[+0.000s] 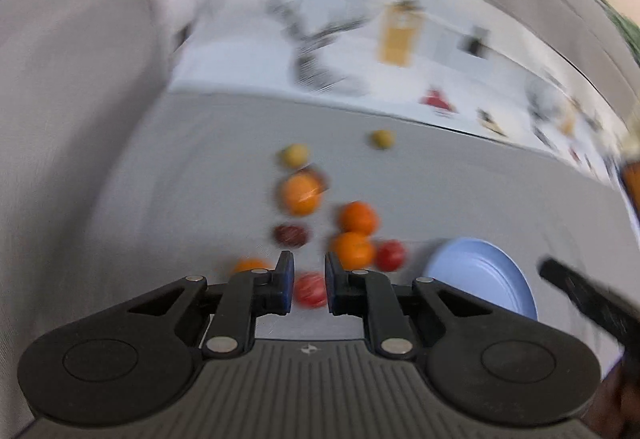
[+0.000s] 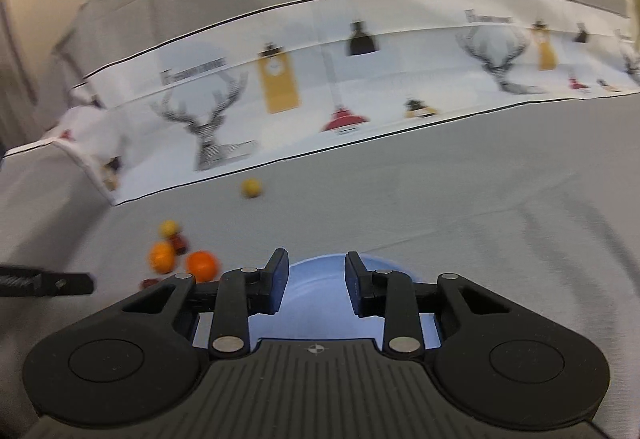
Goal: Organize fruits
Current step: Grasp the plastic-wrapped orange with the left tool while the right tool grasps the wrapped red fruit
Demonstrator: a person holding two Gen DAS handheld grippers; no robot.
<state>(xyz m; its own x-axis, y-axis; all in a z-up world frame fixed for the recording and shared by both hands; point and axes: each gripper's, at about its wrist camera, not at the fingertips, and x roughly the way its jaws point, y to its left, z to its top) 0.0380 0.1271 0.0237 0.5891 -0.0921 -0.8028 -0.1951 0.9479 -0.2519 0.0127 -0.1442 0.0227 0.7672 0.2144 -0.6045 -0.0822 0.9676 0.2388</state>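
Several small round fruits point(image 1: 320, 223) lie mid-frame on the grey worktop point(image 1: 180, 179); the left hand-held gripper point(image 1: 310, 281), spread, frames a red one point(image 1: 310, 289) (blurred), which could roll away; the right hand-held gripper point(image 2: 316, 281), spread, hovers over the pale blue plate point(image 2: 316, 279).

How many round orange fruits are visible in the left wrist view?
4. One far round orange fruit, two touching ones right of centre, and one half hidden behind the left tool's left finger. Blur may hide more.
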